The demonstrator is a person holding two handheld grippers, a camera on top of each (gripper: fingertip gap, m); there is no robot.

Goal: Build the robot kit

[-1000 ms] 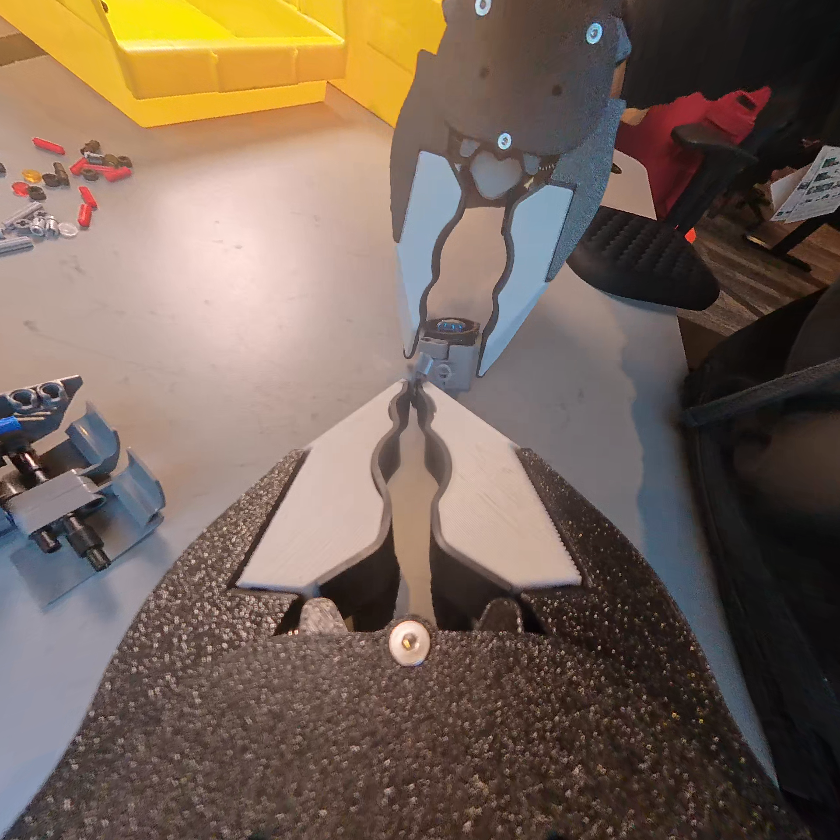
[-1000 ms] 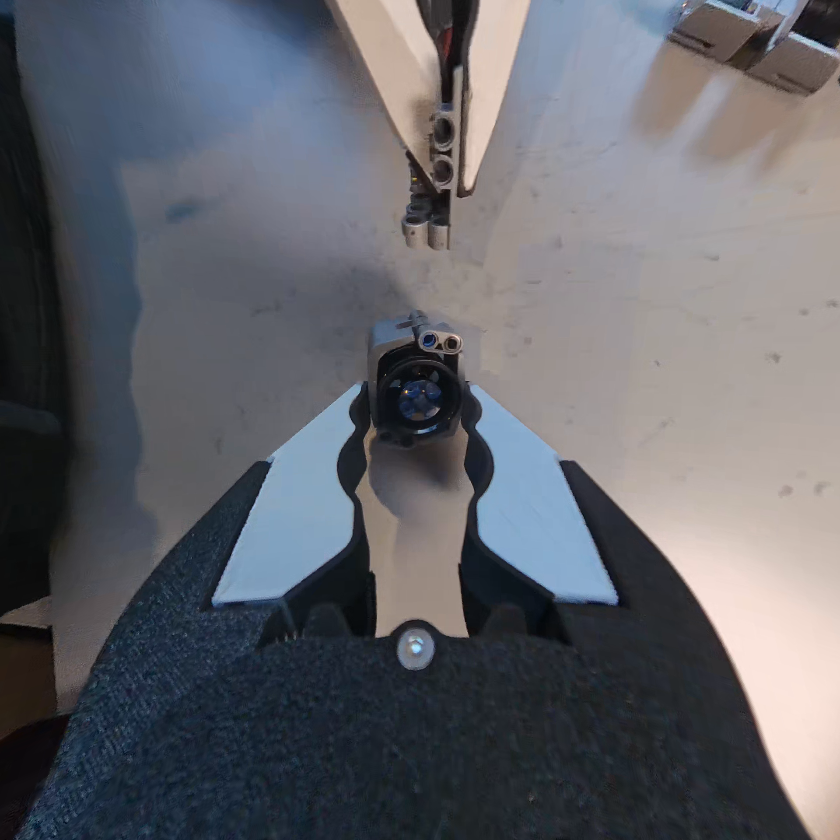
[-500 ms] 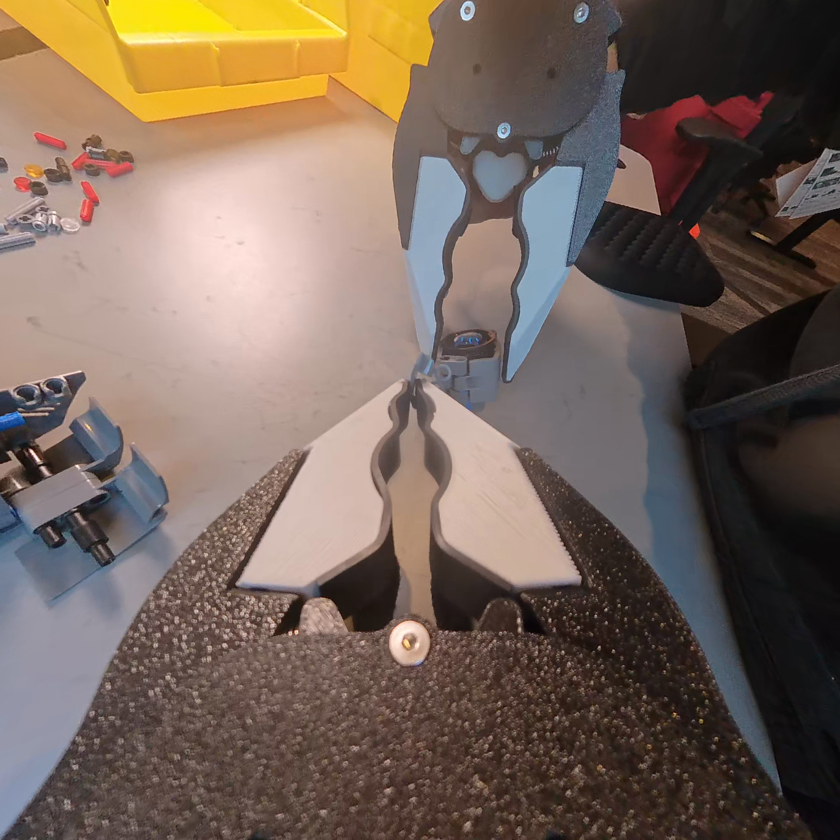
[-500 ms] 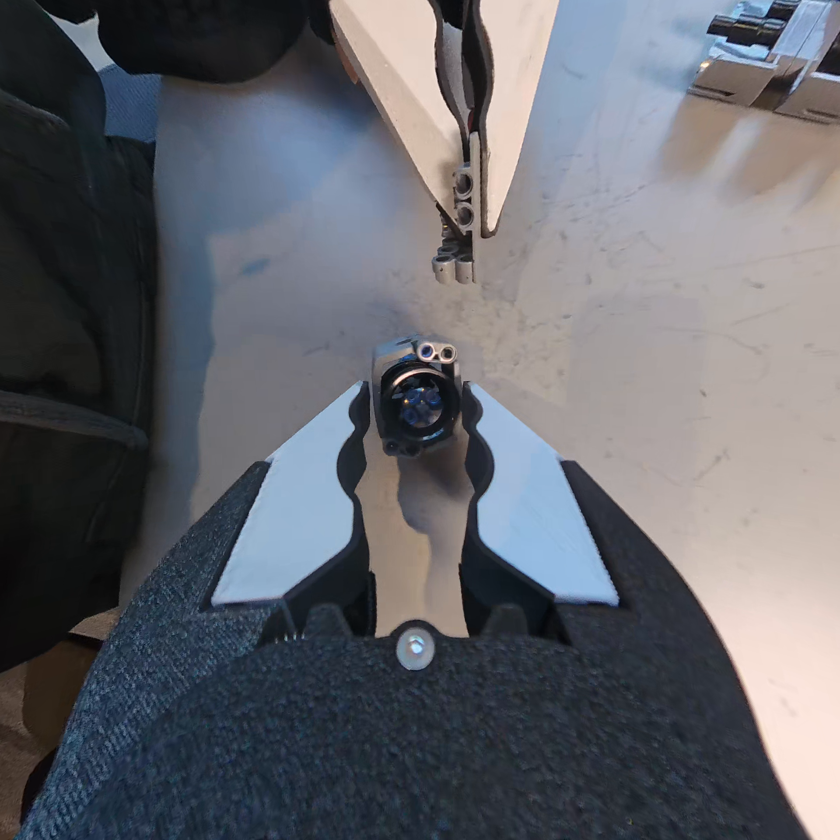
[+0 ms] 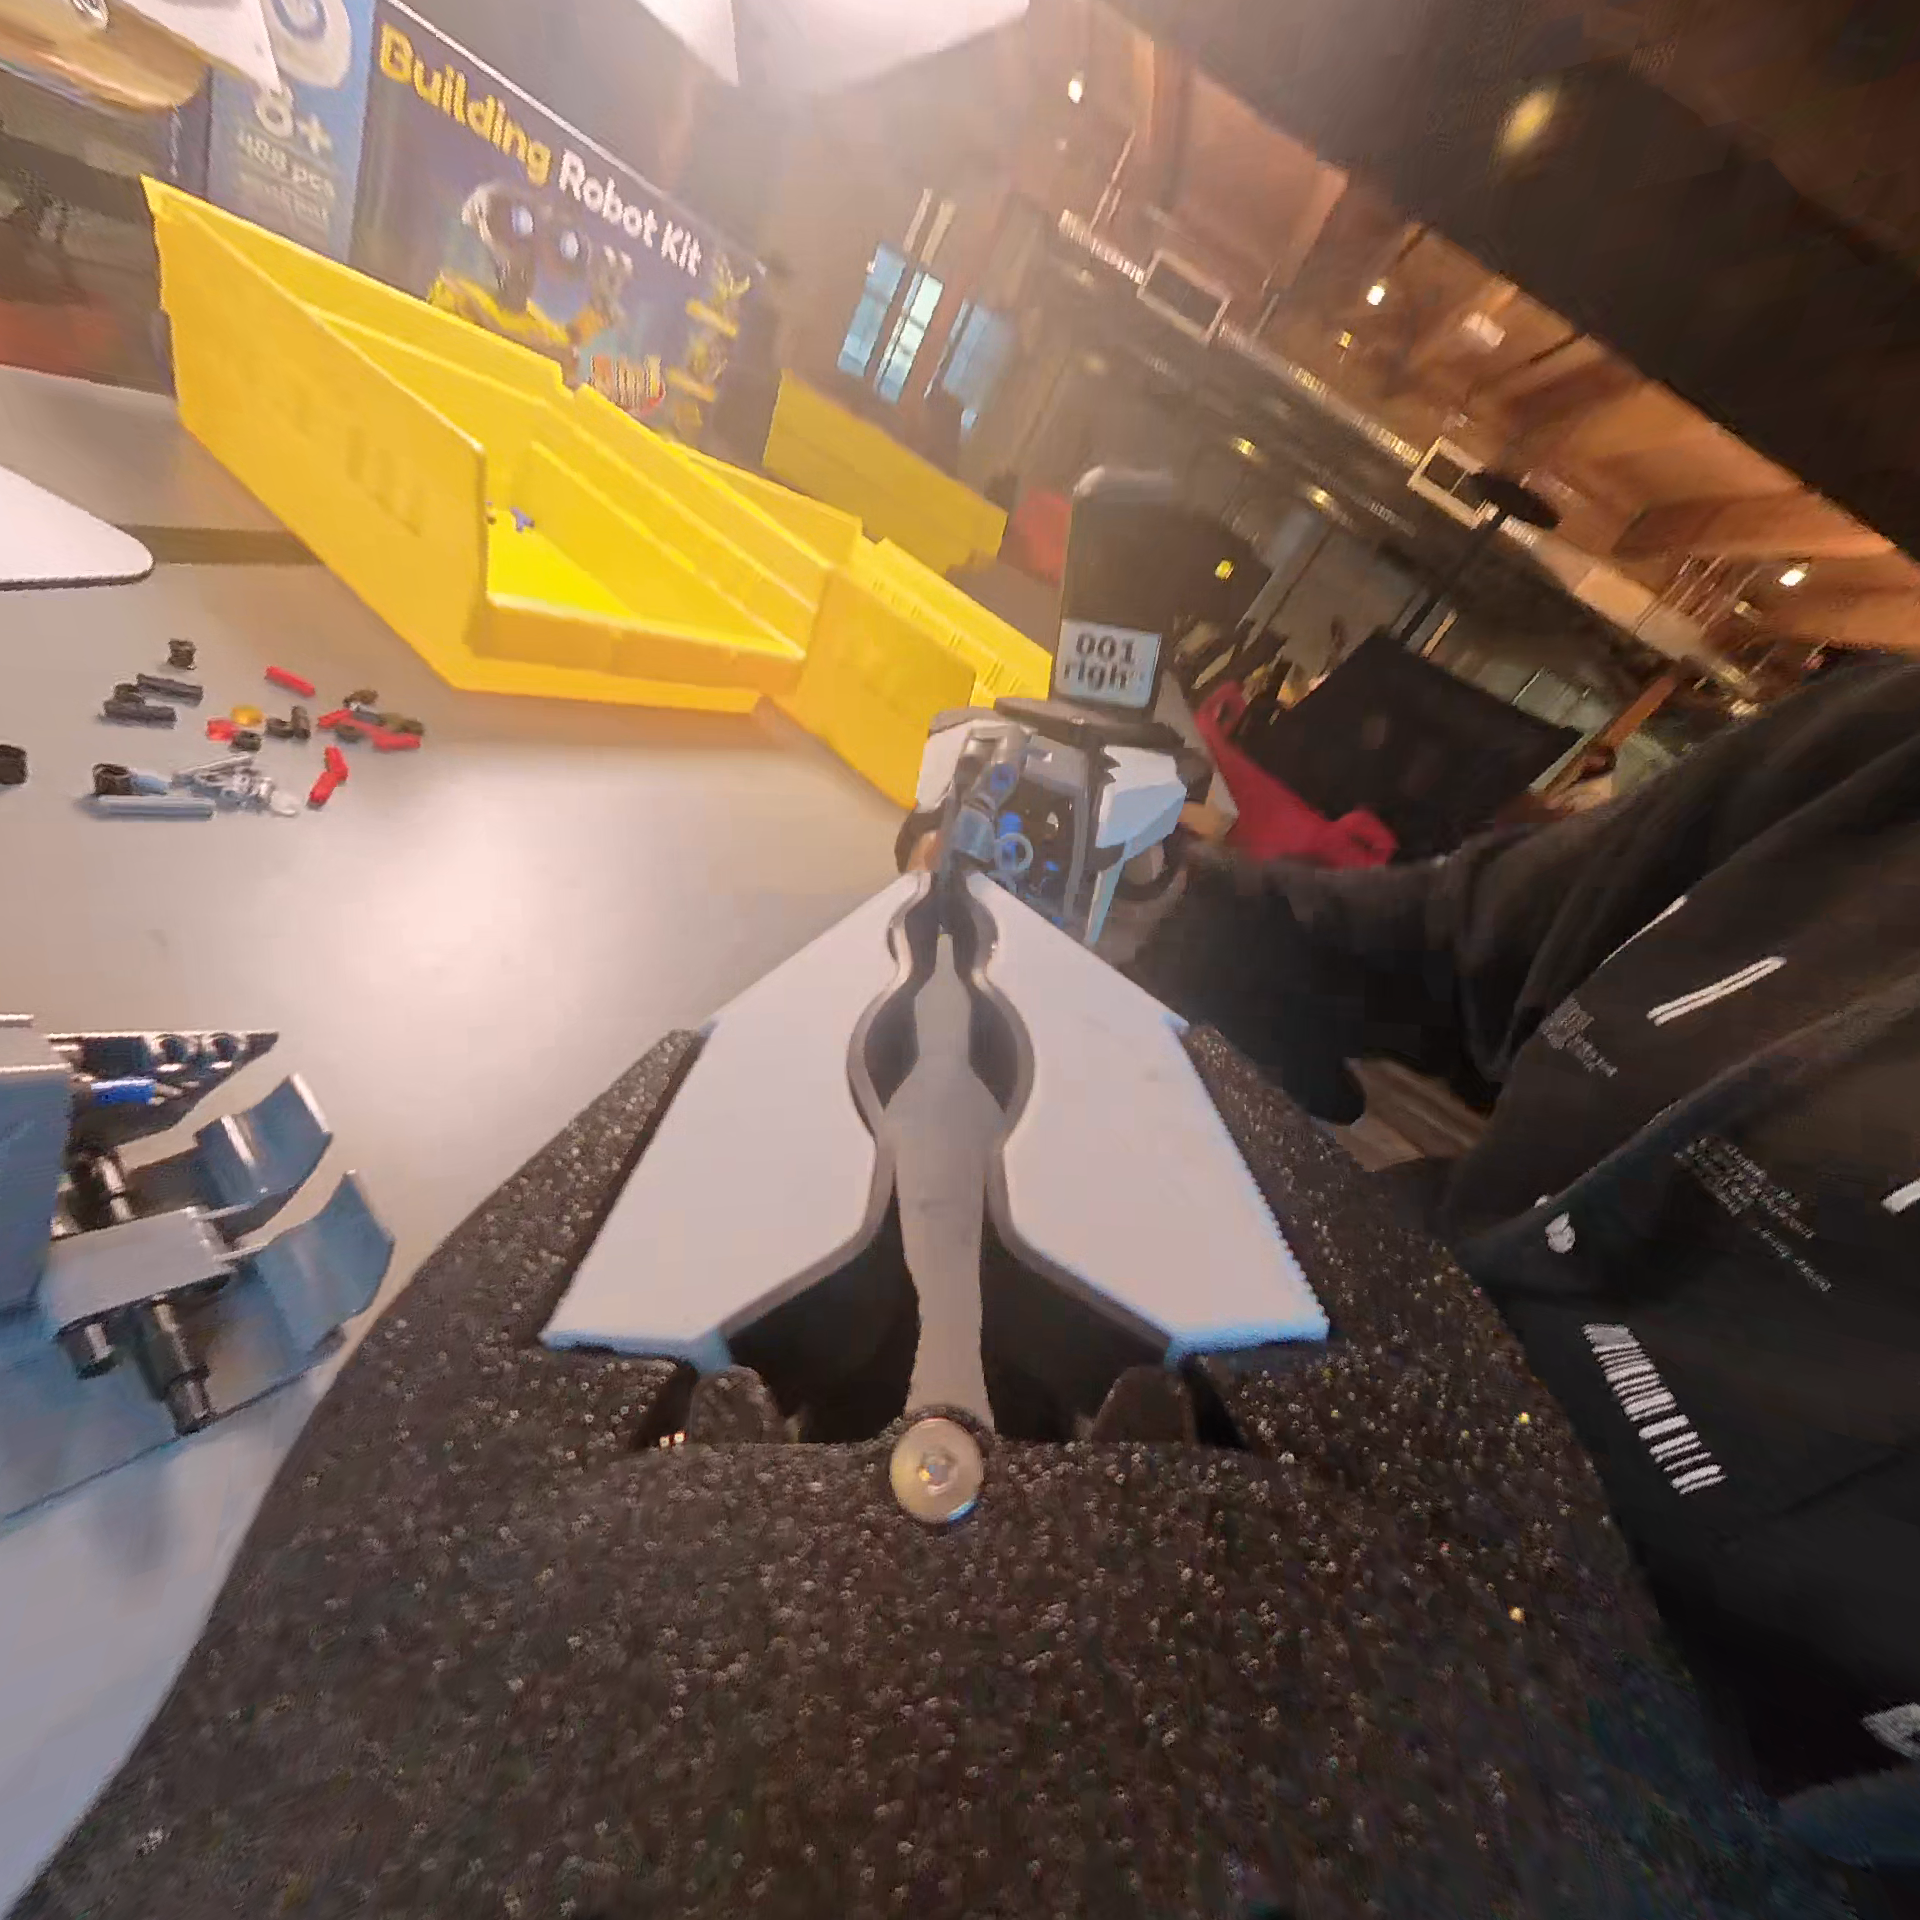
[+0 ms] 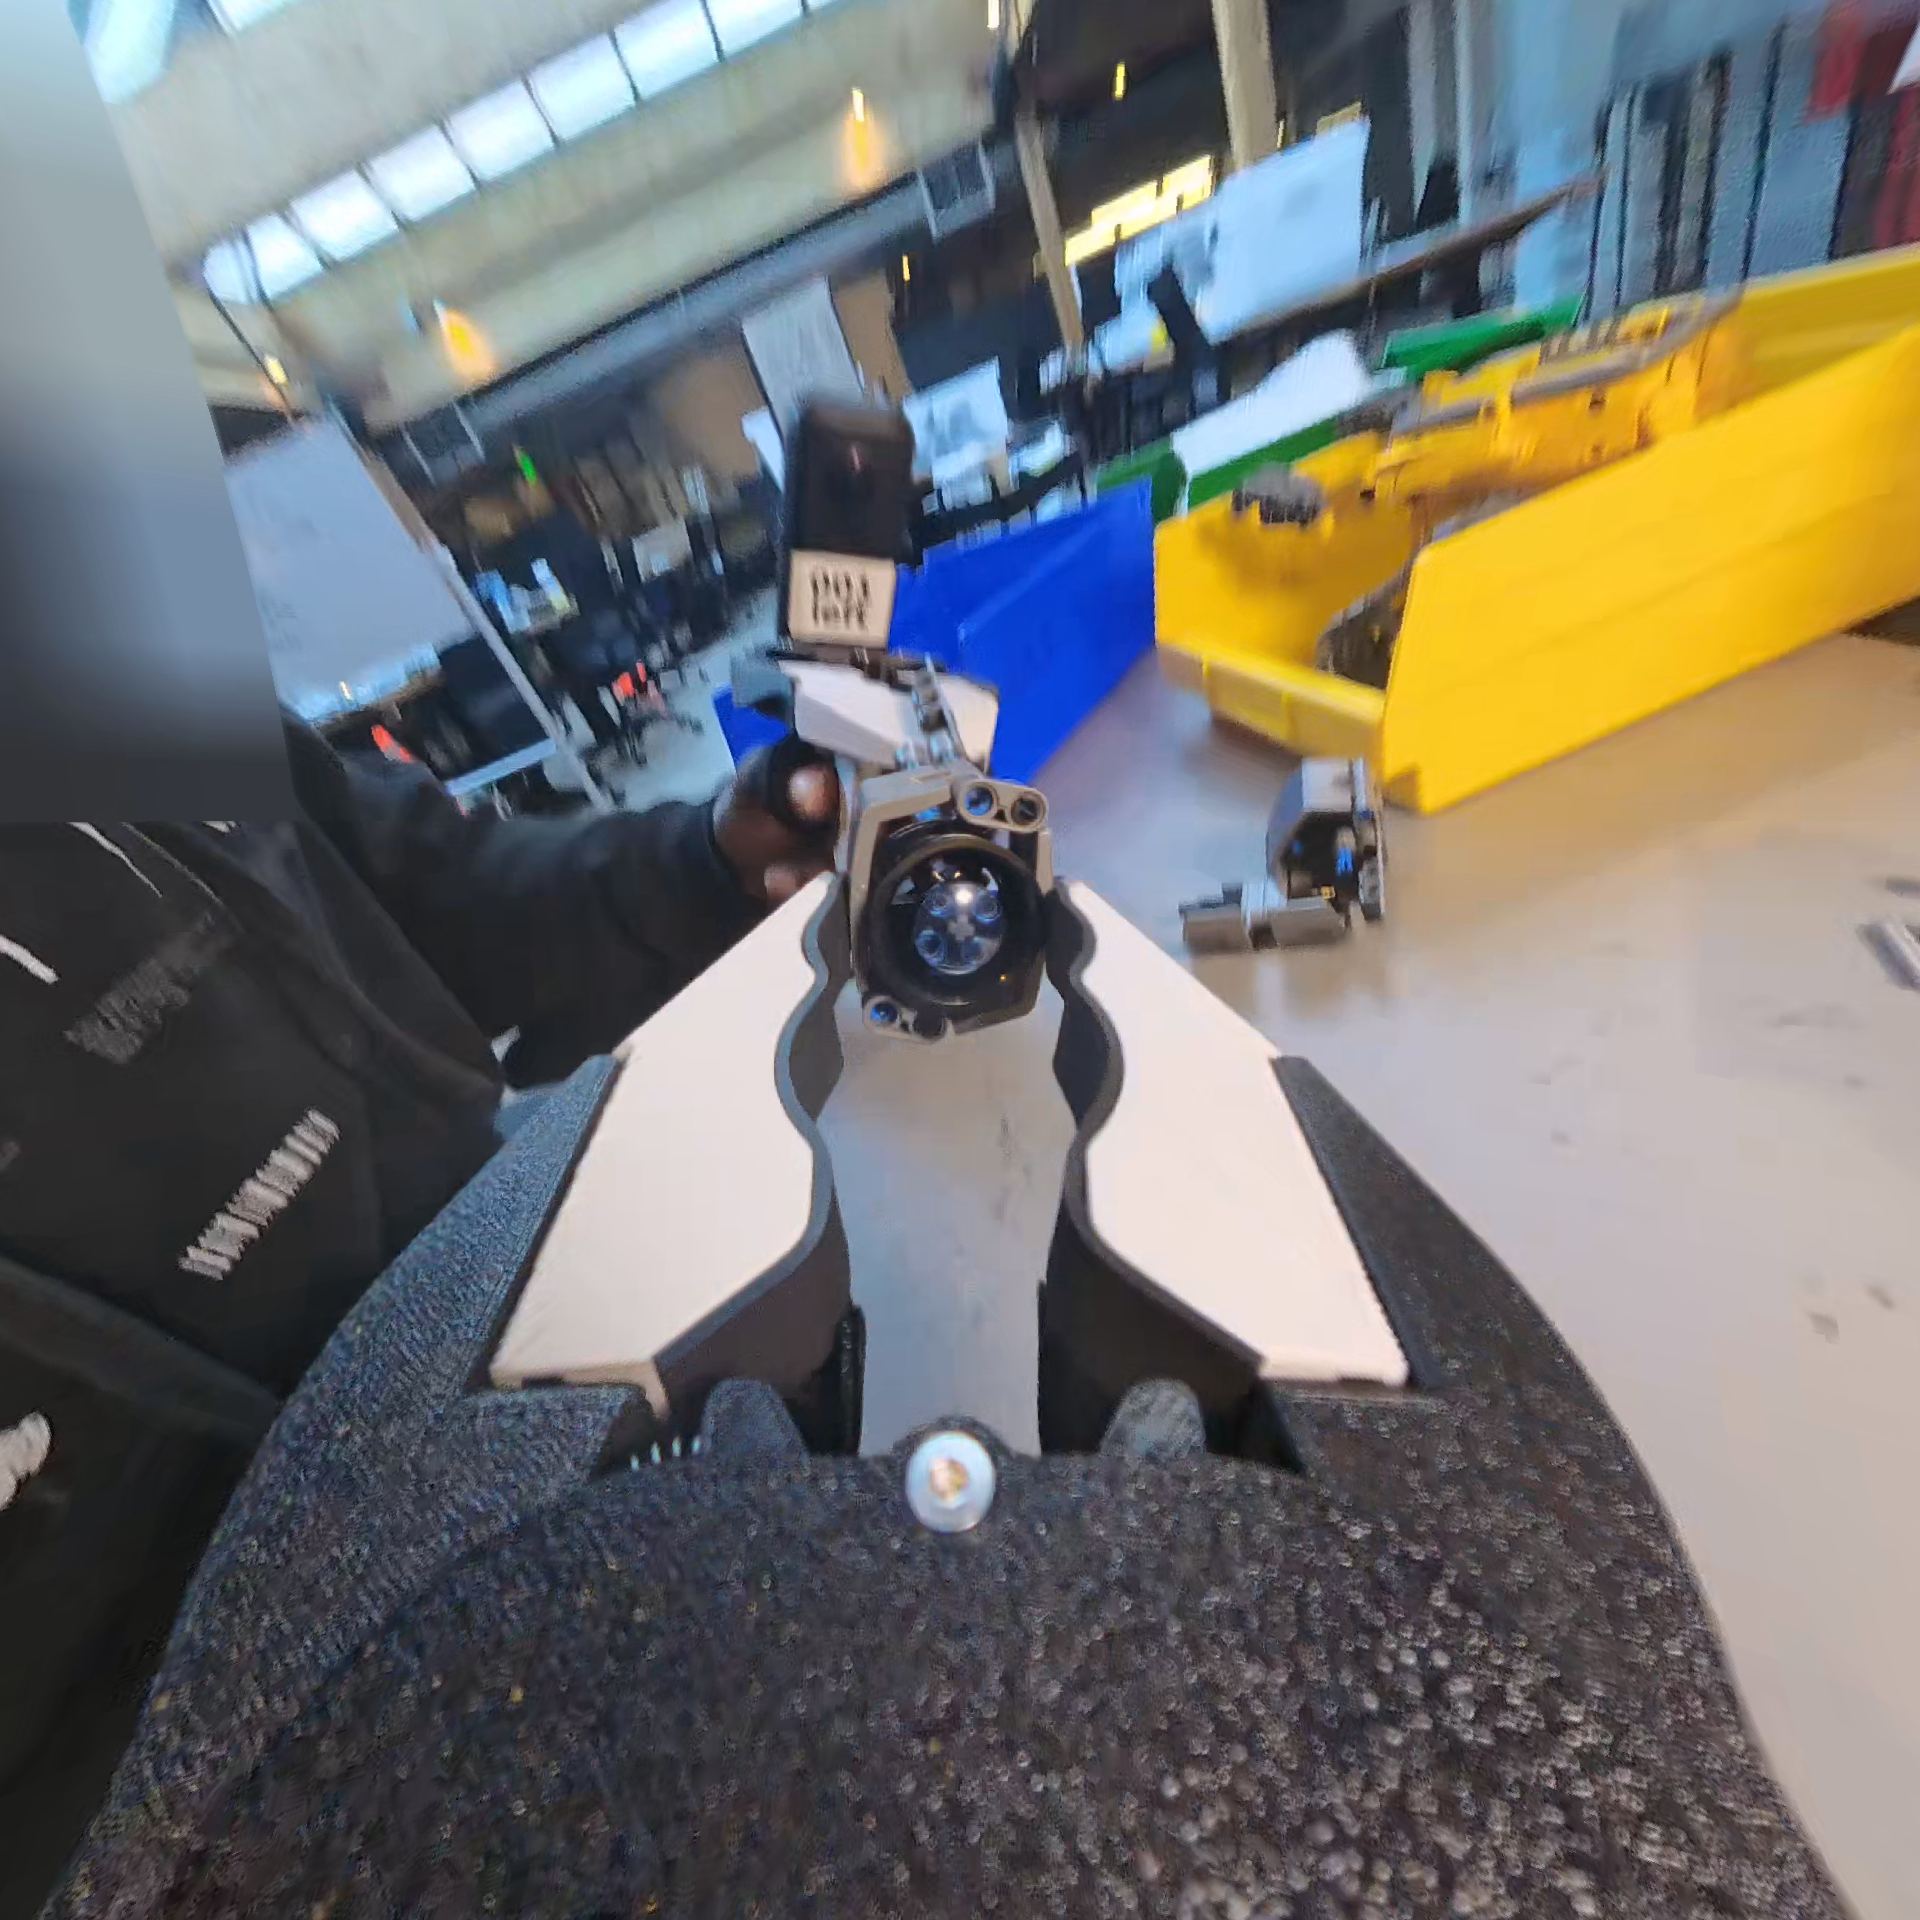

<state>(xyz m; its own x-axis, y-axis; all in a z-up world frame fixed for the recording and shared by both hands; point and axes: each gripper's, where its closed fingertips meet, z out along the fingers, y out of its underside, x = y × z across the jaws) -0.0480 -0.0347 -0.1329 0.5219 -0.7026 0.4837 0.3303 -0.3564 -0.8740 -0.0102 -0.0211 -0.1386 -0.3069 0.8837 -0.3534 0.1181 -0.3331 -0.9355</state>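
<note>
Grey plastic is what both grippers carry, and both are held up in the air above the worktop, facing each other.

The left gripper has its fingers pressed almost together, and they pinch a thin grey beam piece at the very tips. The right gripper has its fingers spread only as wide as a chunky grey block with a round black face and blue pins, and it clamps this block on two sides.

In both views the thin piece reaches the top edge of the block and seems to touch it. Whether it is pushed fully in, or only laid against the holes, I cannot tell, because the place where they meet is small and a little blurred. The two parts look brought together but not clearly locked.

A bigger grey assembly lies on the worktop, well apart from the grippers and not touched. A scatter of loose red and black small parts lies farther away, near the yellow bins, and a printed box stands behind them. A blue bin shows in the right wrist view. A hand in a dark sleeve holds each gripper.
</note>
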